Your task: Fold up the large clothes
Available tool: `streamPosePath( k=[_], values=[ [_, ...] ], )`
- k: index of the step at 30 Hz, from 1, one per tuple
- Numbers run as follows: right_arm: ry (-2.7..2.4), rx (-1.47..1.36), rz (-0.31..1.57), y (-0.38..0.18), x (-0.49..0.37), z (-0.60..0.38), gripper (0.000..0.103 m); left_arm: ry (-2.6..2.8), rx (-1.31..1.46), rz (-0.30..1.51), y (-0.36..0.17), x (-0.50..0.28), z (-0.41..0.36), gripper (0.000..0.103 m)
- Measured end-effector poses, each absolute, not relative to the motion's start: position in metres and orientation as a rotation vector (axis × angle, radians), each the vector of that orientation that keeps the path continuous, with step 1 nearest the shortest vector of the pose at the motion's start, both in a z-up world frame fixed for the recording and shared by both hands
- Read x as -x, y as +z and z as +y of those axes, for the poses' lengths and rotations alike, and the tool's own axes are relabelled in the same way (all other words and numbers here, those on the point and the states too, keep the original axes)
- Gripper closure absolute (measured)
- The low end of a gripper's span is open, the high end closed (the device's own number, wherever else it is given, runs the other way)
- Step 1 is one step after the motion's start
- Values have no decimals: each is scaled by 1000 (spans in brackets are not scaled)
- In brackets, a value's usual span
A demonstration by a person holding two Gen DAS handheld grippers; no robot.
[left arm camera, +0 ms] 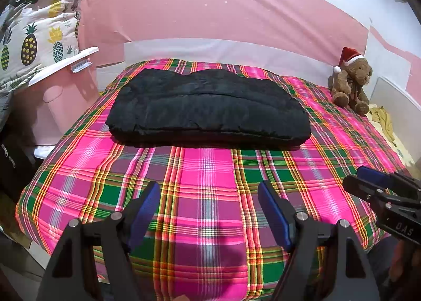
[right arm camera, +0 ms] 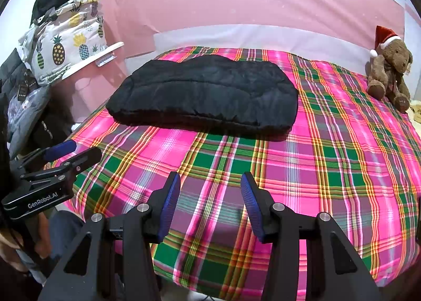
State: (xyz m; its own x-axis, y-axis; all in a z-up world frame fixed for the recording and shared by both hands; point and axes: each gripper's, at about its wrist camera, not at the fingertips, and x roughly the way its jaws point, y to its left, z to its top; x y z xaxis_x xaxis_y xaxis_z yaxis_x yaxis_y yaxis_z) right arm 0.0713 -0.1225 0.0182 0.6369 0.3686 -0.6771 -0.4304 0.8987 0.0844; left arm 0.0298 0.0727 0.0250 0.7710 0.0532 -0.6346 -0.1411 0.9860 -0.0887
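Observation:
A black padded garment (left arm camera: 208,108) lies folded into a thick oblong bundle on the far half of the plaid bed; it also shows in the right wrist view (right arm camera: 205,95). My left gripper (left arm camera: 209,190) is open and empty, held above the near part of the bed, well short of the garment. My right gripper (right arm camera: 210,182) is open and empty too, held above the near bed. Each gripper shows in the other's view: the right one (left arm camera: 368,177) at the right edge, the left one (right arm camera: 76,151) at the left edge.
The bed is covered by a pink and green plaid sheet (left arm camera: 205,208). A teddy bear with a Santa hat (left arm camera: 351,82) sits at the far right corner. A pineapple-print bundle (left arm camera: 34,45) and a white hanger (left arm camera: 65,64) rest at the left. A pink wall (left arm camera: 223,11) stands behind the bed.

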Motion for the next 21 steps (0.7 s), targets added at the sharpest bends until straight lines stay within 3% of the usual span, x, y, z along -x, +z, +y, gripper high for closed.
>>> streamPosePath(
  k=[21],
  values=[
    [457,89,750,19,-70,-123,55,124,130,679,25,-26,68,25]
  ],
)
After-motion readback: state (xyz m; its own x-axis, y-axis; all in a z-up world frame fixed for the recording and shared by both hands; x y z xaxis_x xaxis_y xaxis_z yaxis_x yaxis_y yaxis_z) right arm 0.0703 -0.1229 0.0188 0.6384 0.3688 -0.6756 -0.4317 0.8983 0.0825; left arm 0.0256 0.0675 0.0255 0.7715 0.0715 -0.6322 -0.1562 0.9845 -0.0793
